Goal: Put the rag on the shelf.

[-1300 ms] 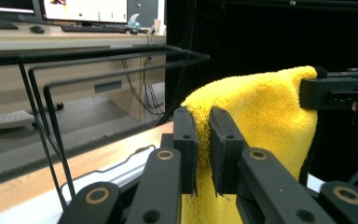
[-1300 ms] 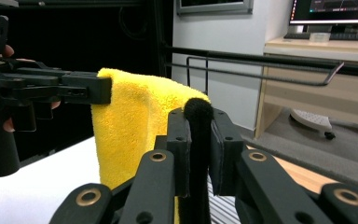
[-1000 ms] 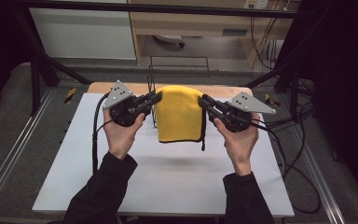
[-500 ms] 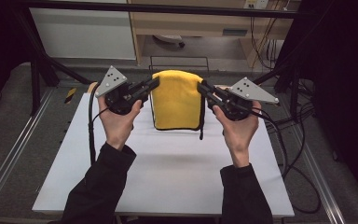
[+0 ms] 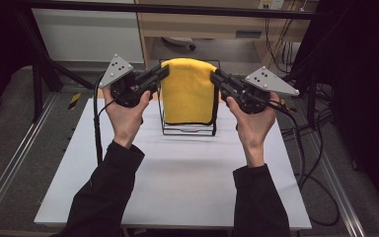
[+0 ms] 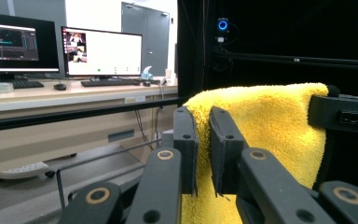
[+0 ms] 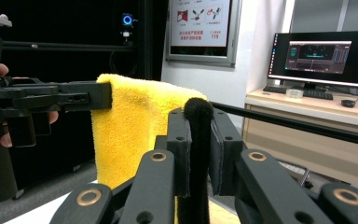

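Left gripper (image 5: 164, 73): jaws drawn narrow, clamped on the left upper corner of the yellow towel (image 5: 187, 91). Right gripper (image 5: 215, 77): jaws likewise narrow, pinching the towel's black-trimmed right corner, as the right gripper view shows. The towel hangs spread between the two, held above the black wire rack (image 5: 188, 129) at the far middle of the table (image 5: 187, 182).

Both hands are raised — left hand (image 5: 126, 111) and right hand (image 5: 252, 121) palm-up under the gripper bodies, forearms in dark sleeves rising from the near edge, grippers angled inward.

The tabletop is white and bare near the person; monitors and a desk stand beyond.

The towel hides the rack's upper bar — contact between them cannot be judged.
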`<control>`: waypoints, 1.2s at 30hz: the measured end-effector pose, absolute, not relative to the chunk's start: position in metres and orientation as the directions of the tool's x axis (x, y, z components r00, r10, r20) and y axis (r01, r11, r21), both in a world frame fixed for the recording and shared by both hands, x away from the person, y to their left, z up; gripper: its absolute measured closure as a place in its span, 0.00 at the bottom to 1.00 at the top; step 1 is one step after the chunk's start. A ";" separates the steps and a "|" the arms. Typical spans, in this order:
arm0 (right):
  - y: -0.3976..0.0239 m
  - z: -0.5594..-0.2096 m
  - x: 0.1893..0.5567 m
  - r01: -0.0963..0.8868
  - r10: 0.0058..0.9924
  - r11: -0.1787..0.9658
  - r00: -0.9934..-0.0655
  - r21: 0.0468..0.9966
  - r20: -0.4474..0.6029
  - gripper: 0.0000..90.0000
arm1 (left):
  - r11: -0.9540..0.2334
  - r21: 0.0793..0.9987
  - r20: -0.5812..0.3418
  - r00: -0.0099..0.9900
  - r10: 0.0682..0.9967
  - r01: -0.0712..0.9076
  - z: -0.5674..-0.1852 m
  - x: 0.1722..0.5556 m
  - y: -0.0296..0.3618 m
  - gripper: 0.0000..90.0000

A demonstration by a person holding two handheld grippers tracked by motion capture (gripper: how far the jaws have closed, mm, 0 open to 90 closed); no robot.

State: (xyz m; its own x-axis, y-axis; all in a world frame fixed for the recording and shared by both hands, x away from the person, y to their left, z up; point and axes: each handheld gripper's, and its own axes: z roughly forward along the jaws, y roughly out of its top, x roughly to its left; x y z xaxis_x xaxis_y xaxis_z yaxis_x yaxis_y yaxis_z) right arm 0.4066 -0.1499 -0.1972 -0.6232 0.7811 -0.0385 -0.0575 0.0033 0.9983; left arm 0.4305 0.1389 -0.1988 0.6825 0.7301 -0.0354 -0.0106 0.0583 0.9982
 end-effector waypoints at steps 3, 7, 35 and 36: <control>-0.150 -0.192 0.409 -0.064 0.783 -0.002 -0.621 0.998 -0.038 0.90 | 0.063 0.998 -0.034 0.680 0.732 -0.018 -0.194 0.433 0.138 0.91; -0.149 -0.183 0.413 -0.078 0.786 0.000 -0.616 0.997 -0.048 0.90 | 0.078 0.997 -0.041 0.681 0.731 -0.024 -0.187 0.437 0.139 0.91; -0.143 -0.138 0.448 -0.125 0.788 -0.031 -0.613 0.992 -0.053 0.90 | 0.068 0.994 0.005 0.640 0.768 -0.089 -0.137 0.463 0.141 0.91; -0.143 -0.136 0.449 -0.129 0.788 -0.034 -0.613 0.991 -0.053 0.90 | 0.065 0.994 0.009 0.638 0.770 -0.093 -0.135 0.464 0.141 0.91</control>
